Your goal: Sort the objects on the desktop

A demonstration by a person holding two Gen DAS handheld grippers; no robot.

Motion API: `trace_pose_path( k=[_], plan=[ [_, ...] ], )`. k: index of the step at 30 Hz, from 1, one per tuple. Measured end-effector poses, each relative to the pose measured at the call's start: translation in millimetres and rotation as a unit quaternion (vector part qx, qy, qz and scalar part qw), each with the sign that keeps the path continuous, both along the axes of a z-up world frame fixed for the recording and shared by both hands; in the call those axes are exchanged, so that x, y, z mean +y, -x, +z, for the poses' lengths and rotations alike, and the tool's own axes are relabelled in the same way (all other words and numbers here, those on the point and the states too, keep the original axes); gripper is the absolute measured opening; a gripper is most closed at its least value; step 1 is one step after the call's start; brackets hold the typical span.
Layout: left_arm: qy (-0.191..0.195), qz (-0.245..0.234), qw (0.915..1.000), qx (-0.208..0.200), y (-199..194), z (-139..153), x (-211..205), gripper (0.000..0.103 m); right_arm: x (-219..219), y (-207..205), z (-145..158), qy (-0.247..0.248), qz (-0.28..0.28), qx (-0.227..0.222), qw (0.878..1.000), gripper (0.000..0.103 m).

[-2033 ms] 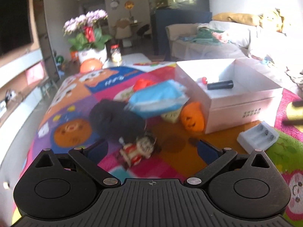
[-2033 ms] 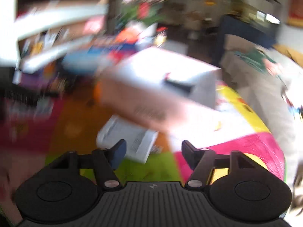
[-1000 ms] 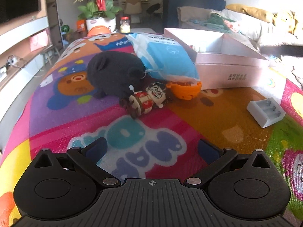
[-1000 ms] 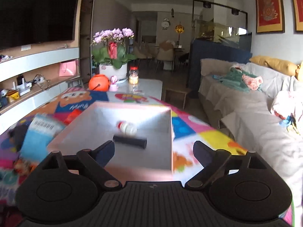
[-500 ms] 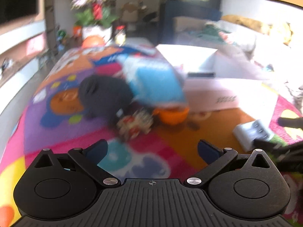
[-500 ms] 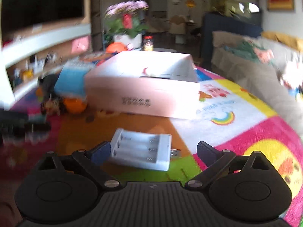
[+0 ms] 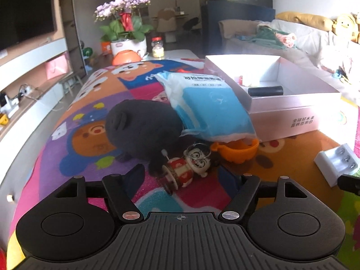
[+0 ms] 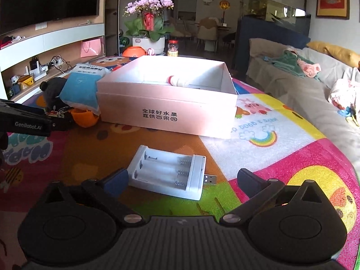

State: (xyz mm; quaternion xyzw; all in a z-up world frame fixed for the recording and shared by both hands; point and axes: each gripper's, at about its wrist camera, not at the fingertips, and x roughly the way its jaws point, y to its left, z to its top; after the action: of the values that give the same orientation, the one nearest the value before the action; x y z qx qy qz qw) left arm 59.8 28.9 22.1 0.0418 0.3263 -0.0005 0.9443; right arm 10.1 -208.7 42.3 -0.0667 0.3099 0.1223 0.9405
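A pink open box [image 7: 292, 114] [image 8: 166, 112] sits on the colourful mat, with a black cylinder [image 7: 265, 90] and a small white bottle [image 8: 180, 81] inside. My left gripper [image 7: 182, 176] is open, its fingers on either side of a small doll keychain [image 7: 186, 168]. Behind the doll lie a black plush [image 7: 141, 130], a blue wipes pack [image 7: 209, 105] and an orange cup [image 7: 236, 149]. My right gripper [image 8: 180, 180] is open around a white battery charger [image 8: 168, 175], which also shows in the left wrist view [image 7: 337, 163].
A flower pot [image 8: 148, 42], an orange ball [image 8: 135, 51] and a jar [image 8: 172, 47] stand at the far end of the table. A sofa with clothes [image 8: 303, 72] runs along the right. Shelves [image 8: 45, 51] line the left wall.
Both grippers have moved down and forward. The left one now has the doll keychain between its fingers, and the right one has closed in on the battery charger.
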Motion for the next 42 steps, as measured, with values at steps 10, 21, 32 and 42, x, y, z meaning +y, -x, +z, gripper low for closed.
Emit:
trace_pose_path(
  k=[10, 21, 32, 42],
  plan=[
    [0.023, -0.151, 0.9883, -0.008, 33.0, 12.8, -16.2, 0.086, -0.7, 0.1, -0.5, 0.001, -0.007, 0.002, 1.000, 0.103],
    [-0.025, -0.071, 0.9971, 0.013, -10.9, -5.7, -11.9, 0.053, -2.4, -3.5, -1.9, -0.002, -0.010, 0.011, 1.000, 0.103],
    [0.023, -0.121, 0.9913, 0.046, 70.9, 1.7, -1.6, 0.043, -2.1, -5.4, -3.0, 0.002, -0.013, 0.016, 1.000, 0.103],
    [0.057, -0.097, 0.9926, 0.047, 64.0, -2.2, -7.6, 0.068, 5.5, -6.6, -4.3, 0.025, -0.012, 0.019, 0.999, 0.103]
  ],
)
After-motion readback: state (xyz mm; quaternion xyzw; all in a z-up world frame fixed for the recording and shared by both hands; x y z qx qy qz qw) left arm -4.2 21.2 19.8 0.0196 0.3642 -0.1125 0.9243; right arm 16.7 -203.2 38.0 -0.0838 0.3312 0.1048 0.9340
